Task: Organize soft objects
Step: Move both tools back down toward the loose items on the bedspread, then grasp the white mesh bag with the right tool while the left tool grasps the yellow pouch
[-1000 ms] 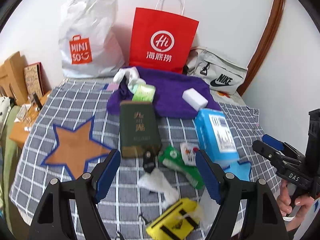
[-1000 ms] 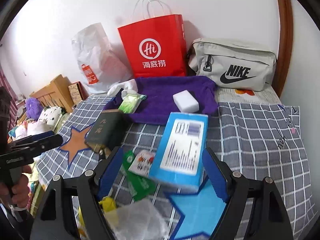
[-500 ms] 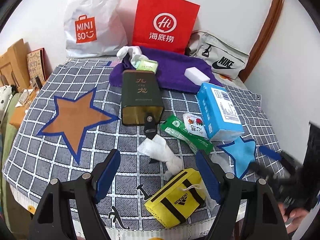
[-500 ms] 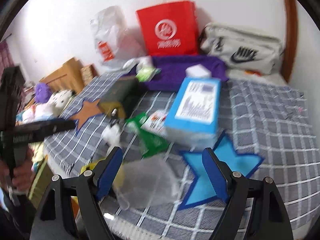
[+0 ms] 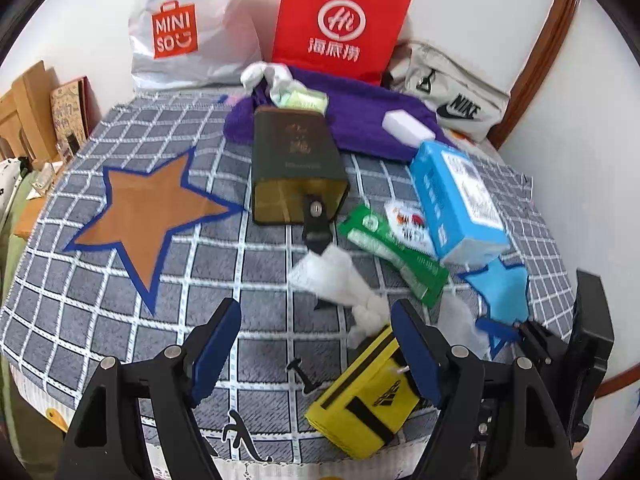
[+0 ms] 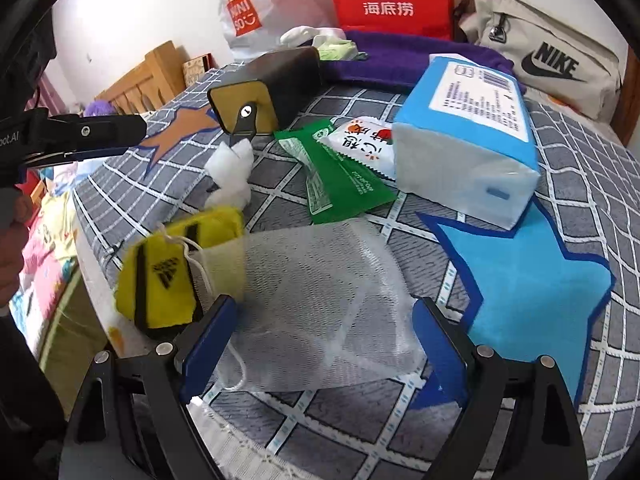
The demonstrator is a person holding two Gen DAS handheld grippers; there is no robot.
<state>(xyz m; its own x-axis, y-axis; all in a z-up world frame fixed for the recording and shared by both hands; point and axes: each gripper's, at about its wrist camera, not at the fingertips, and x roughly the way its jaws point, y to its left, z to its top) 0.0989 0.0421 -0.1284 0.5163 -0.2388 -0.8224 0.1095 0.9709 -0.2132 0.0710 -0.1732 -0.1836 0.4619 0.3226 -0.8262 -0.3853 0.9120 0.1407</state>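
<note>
A white mesh pouch [image 6: 324,312] lies on the checked cloth [image 5: 120,304] near the front edge, between the open jaws of my right gripper [image 6: 324,344]. A yellow Adidas pouch [image 5: 364,396] lies beside it, also in the right wrist view [image 6: 172,272]. A crumpled white tissue [image 5: 336,280] lies behind them. My left gripper [image 5: 316,356] is open and empty above the cloth, its right finger over the yellow pouch. A blue tissue pack [image 5: 456,196], green sachet [image 5: 392,252] and purple towel [image 5: 360,120] lie further back.
A dark green tin [image 5: 296,164] stands mid-table. A white Miniso bag [image 5: 188,28], red paper bag [image 5: 340,24] and grey Nike bag [image 5: 452,92] line the back wall. Wooden furniture [image 5: 24,112] stands left. The table's front edge is just below both grippers.
Both grippers pulled back and dropped toward the table's front edge. The right one came down around the mesh pouch. Both stayed open.
</note>
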